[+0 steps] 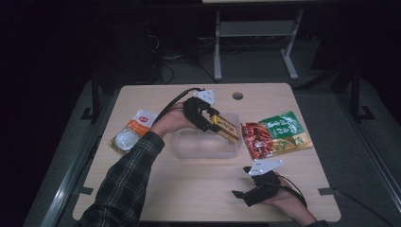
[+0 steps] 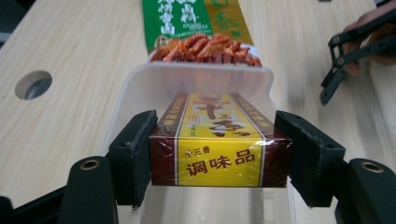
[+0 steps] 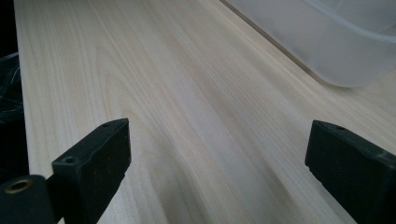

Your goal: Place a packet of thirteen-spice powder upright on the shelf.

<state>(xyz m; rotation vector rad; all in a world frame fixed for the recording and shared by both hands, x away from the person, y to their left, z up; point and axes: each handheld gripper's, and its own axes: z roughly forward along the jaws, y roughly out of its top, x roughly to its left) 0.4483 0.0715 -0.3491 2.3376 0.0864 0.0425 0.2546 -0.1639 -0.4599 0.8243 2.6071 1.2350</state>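
1. The jaws of the left gripper (image 2: 219, 154) are closed on a box (image 2: 218, 149) of seasoning, yellow and maroon under clear wrap. One black pad presses each long side, so the jaws stand about as wide as the box.
2. At the table's left edge lies an orange-and-white packet (image 1: 132, 130), well apart from the grippers and untouched.
3. The left hand (image 1: 170, 124), in a plaid sleeve (image 1: 125, 182), reaches across to the middle of the table (image 1: 189, 189). It carries the box tilted, far end low, over the right end of a clear tub (image 1: 203, 144).
4. In the left gripper view the box's far end sits just inside the tub's rim. The slant probably lets that end go in first, and the side grip leaves the bottom free to land flat.
5. I judge the step in hand to be lowering the box into the tub; the box is not yet set down.
6. Right of the tub, just beside it, lies a green-and-red snack bag (image 1: 276, 135), flat on the table and likely waiting its turn.
7. The right gripper (image 1: 246, 194) rests near the front right edge, jaws wide apart with nothing between them. Its own view looks along bare wood toward the tub's corner (image 3: 336, 42). It seems parked clear of the left hand's path.
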